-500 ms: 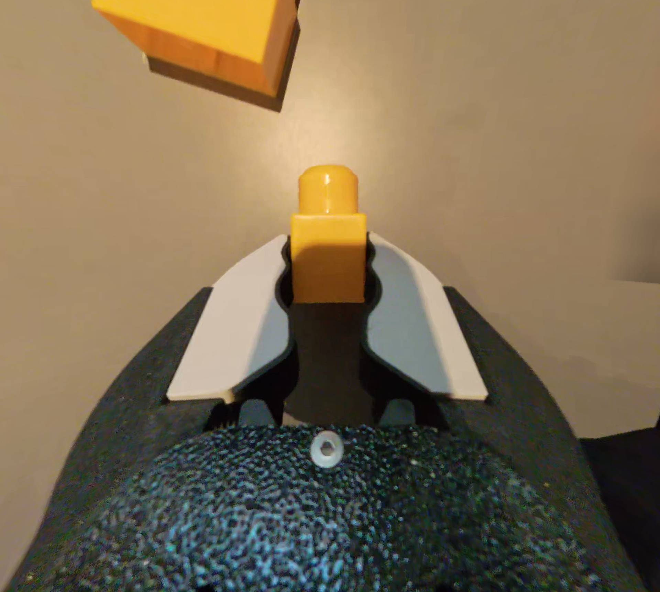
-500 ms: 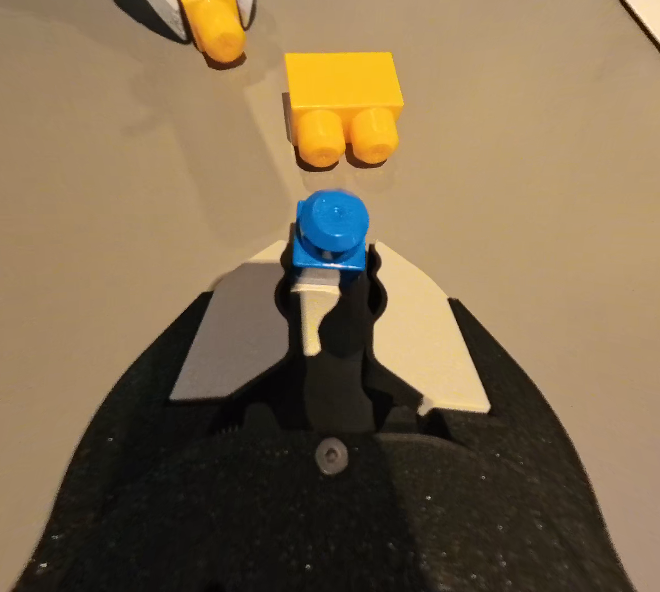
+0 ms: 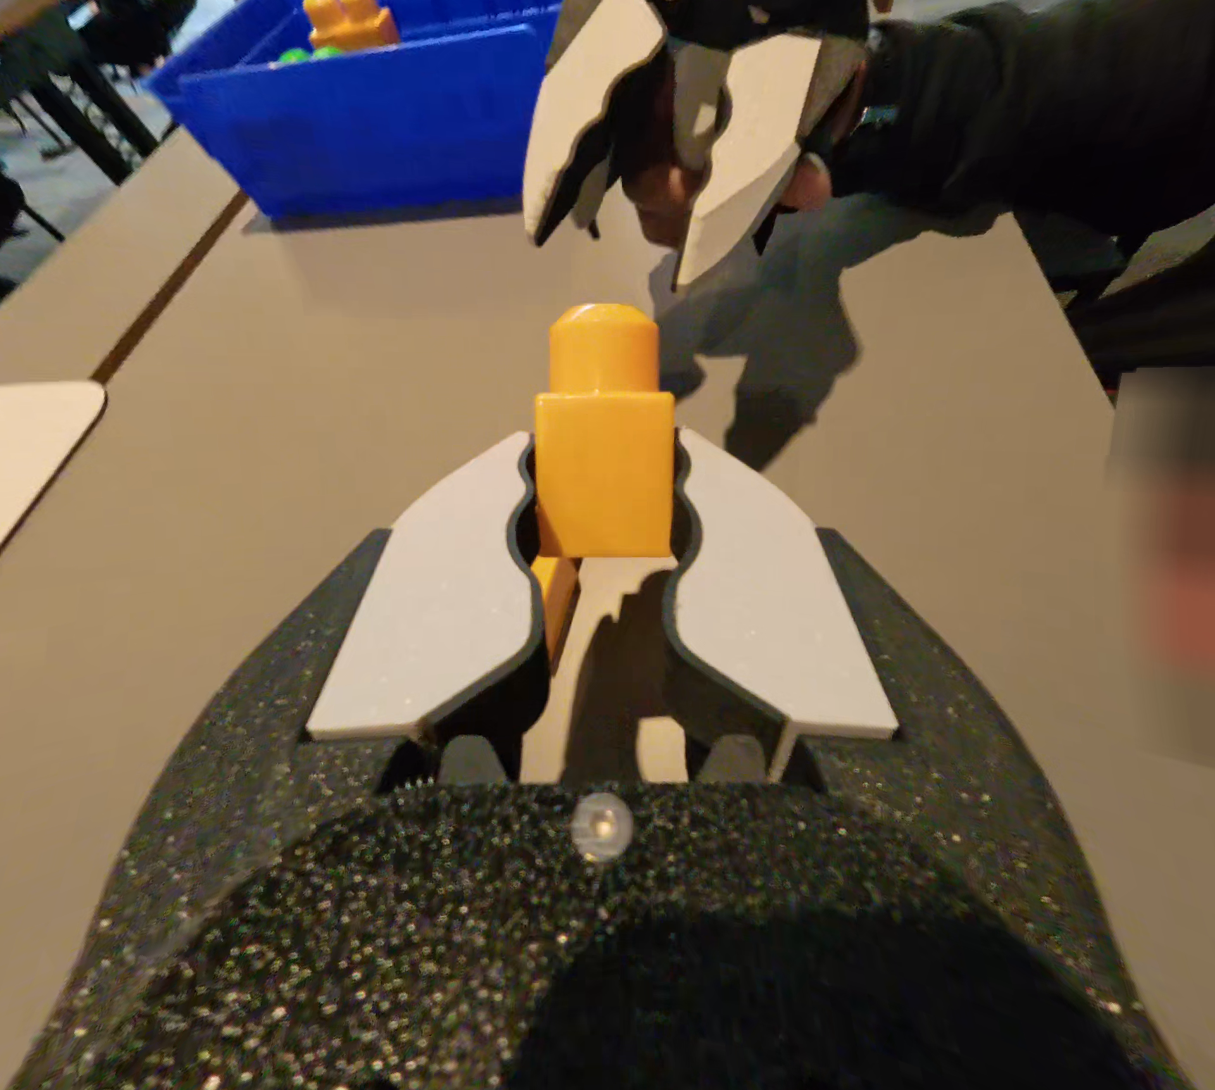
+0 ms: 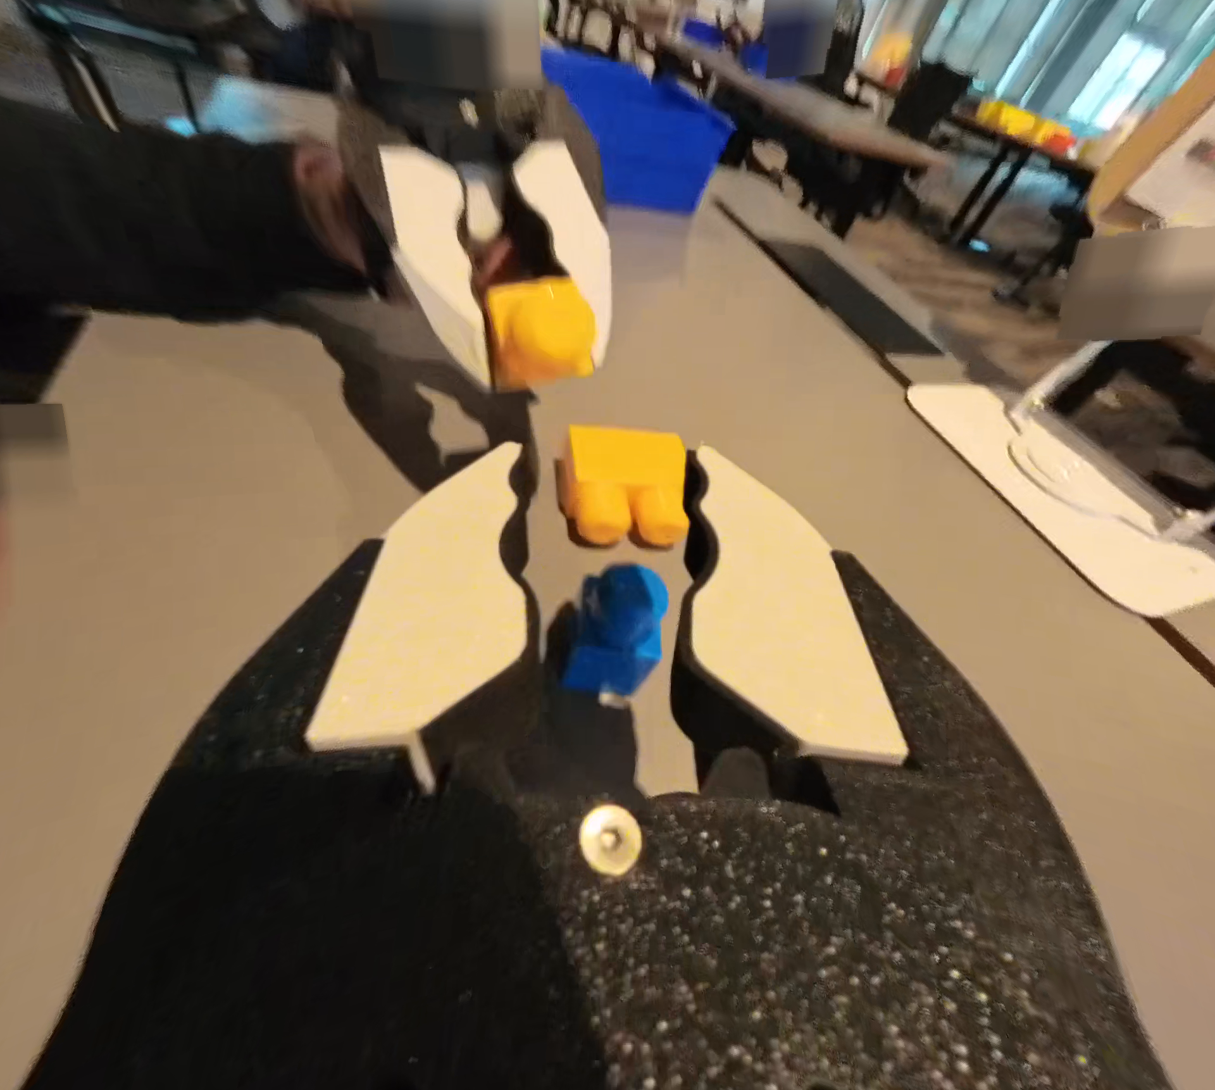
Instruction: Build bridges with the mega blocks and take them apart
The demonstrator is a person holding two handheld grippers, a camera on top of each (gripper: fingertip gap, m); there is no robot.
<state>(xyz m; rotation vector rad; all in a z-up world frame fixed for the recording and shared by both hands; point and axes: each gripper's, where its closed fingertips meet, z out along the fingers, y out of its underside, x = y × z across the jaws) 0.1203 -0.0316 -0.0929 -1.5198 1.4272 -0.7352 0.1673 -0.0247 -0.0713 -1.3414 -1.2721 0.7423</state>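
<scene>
Left gripper (image 3: 603, 447) is clamped on a single-stud orange block (image 3: 601, 466), its two pale fingers pressed against the block's sides and the stud pointing forward, held above the grey table (image 3: 329, 401). Right gripper (image 4: 605, 466) has its jaws spread apart and grips nothing. In its own view a small blue single-stud block (image 4: 615, 631) lies loose on the table between the fingers, untouched by either, and just beyond it a two-stud orange block (image 4: 624, 486) lies on its side with its studs facing the camera. From the left wrist view, the right gripper (image 3: 611, 243) hangs open above the table, a dark-sleeved hand (image 3: 809, 184) behind it. Farther back a blue bin (image 3: 368, 124) holds another orange block (image 3: 352, 16) and something green.
</scene>
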